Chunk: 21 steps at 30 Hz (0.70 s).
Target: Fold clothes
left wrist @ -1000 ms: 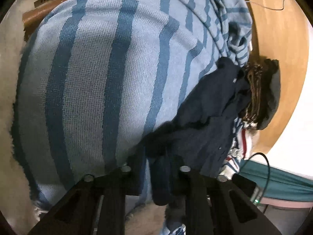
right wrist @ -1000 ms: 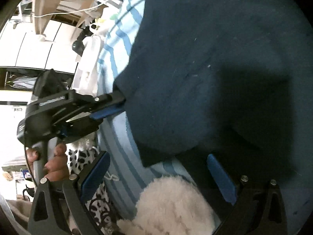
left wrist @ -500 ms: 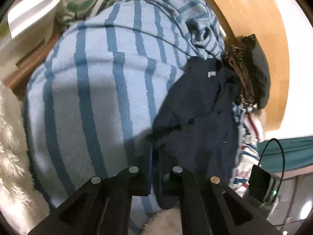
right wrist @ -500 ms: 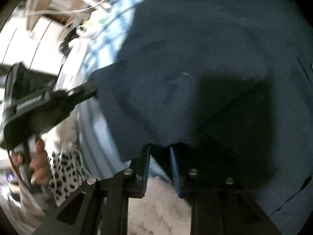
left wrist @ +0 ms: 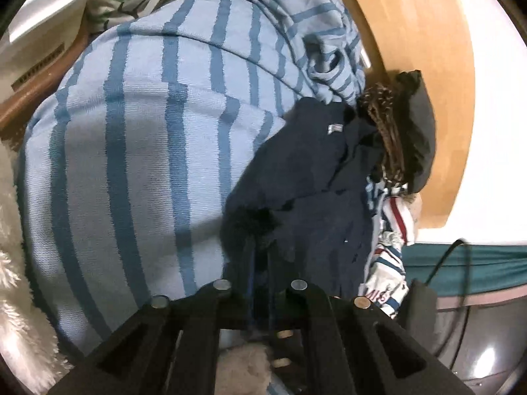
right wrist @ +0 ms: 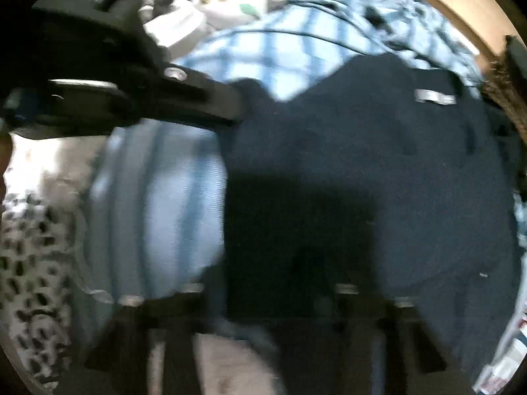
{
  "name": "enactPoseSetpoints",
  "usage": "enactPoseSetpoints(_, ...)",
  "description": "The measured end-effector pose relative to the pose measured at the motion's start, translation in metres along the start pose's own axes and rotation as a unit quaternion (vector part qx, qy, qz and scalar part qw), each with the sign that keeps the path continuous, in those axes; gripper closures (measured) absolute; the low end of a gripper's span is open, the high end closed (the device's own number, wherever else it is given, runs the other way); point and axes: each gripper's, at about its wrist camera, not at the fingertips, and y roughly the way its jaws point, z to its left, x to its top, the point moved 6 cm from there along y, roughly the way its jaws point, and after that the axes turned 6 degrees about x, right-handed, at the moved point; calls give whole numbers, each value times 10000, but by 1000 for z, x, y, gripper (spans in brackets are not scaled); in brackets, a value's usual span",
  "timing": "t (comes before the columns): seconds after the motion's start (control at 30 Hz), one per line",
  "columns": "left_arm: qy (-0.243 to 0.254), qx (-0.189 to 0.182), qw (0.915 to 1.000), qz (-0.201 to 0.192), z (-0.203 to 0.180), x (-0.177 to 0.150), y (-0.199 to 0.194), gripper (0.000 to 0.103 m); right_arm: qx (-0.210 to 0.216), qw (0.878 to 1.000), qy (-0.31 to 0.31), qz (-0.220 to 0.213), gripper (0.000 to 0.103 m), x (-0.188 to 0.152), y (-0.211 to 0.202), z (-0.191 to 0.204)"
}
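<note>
- Right wrist view is motion-blurred; the right gripper [right wrist: 263, 296] at the bottom edge is lost in shadow. Its jaws have just been closing, with the dark navy garment [right wrist: 378, 164] between them; whether the pads press it cannot be told.
- Left gripper [left wrist: 260, 263], bottom centre, is clamped tight on a bunched edge of the navy garment [left wrist: 313, 181]; the fingertips are buried in cloth.
- The garment is matte and creased, bearing a small pale label [left wrist: 335, 128], lying centre-right.
- Beneath lies a coarse-woven blue striped blanket [left wrist: 131, 148], filling the left and centre.
- White fleece [left wrist: 13, 263] at left edge, cut off.
- Curved wooden board [left wrist: 428, 33] at upper right.
</note>
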Motion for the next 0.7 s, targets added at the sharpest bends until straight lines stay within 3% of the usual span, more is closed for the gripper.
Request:
enactPoseSetpoints(0.03,-68,-19,10000,25,1,0,1,98,116,9996,256,-100,81,1,-5,-8)
enactPoseSetpoints(0.1,-354,-261,9989,181,3,-1,4,87,510,9942,889,-315,83,1,-18,-28)
enactPoseSetpoints(0.17,-664,-532,9960,273,5,-2,4,57,827,9867,1323,-446,83,-1,-26,-45)
enactPoseSetpoints(0.23,-790,-669,9945,159,7,-3,-4,43,1014,9817,1519,-539,83,-4,-33,-54)
enactPoseSetpoints(0.3,-845,-805,9931,78,5,-2,-10,43,1133,9784,1613,-628,83,-4,-38,-56)
enactPoseSetpoints(0.4,-825,-1269,9882,239,-5,-4,-16,43,1332,9731,1736,-718,83,-5,-44,-58)
enactPoseSetpoints(0.5,-692,-1418,9864,454,-17,-8,-17,43,1373,9724,1748,-714,83,-3,-42,-55)
enactPoseSetpoints(0.7,-669,-1306,9862,761,-31,-14,1,43,1432,9762,1490,-654,83,-2,-38,-45)
